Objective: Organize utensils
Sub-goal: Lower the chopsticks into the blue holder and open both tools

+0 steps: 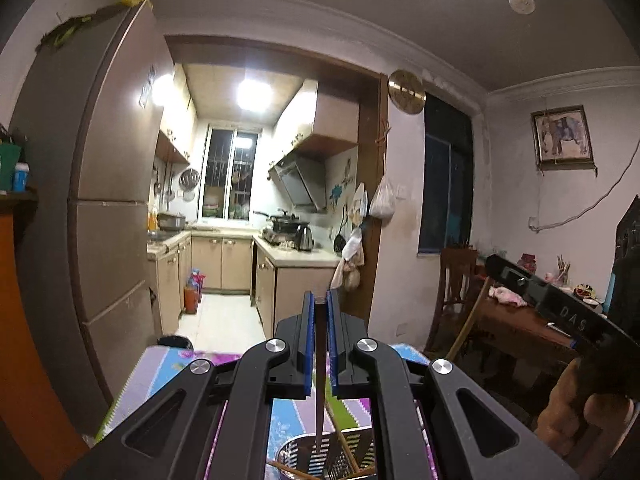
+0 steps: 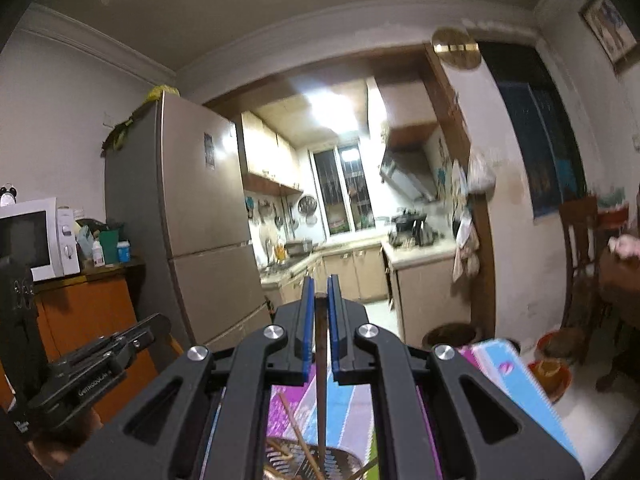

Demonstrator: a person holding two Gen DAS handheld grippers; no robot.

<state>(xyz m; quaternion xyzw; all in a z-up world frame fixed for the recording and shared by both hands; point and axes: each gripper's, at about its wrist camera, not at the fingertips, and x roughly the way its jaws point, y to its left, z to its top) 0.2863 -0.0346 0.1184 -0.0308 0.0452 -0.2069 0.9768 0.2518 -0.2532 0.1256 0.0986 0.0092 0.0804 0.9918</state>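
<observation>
Landmark: the metal holder (image 1: 320,456), a perforated cup standing on the table (image 1: 160,376), which has a flowered, striped cloth; it sits at the bottom edge of both wrist views.
Left gripper (image 1: 320,300): held level, pointing across the room toward the kitchen doorway, raised above the holder. Its blue pads are pressed together on a dark chopstick (image 1: 320,380).
Left chopstick: upright between the pads, top end level with the fingertips, lower end reaching down into the holder's mouth.
Right gripper (image 2: 320,286): also level, above the holder, rolled a little so the room looks tilted. Its pads pinch a second dark chopstick (image 2: 321,380).
Right chopstick: upright, tapering downward, its tip over or inside the holder; which one cannot be told.
Other sticks (image 1: 344,436): paler wooden ones lean slanted in the holder, beside the held one.
Hands: the right hand (image 1: 576,412) grips its tool's handle to the right of the holder in the left view; the left tool shows to the left of the holder in the right view.
Background: fridge (image 2: 200,216) beyond the holder, left of the kitchen doorway.
</observation>
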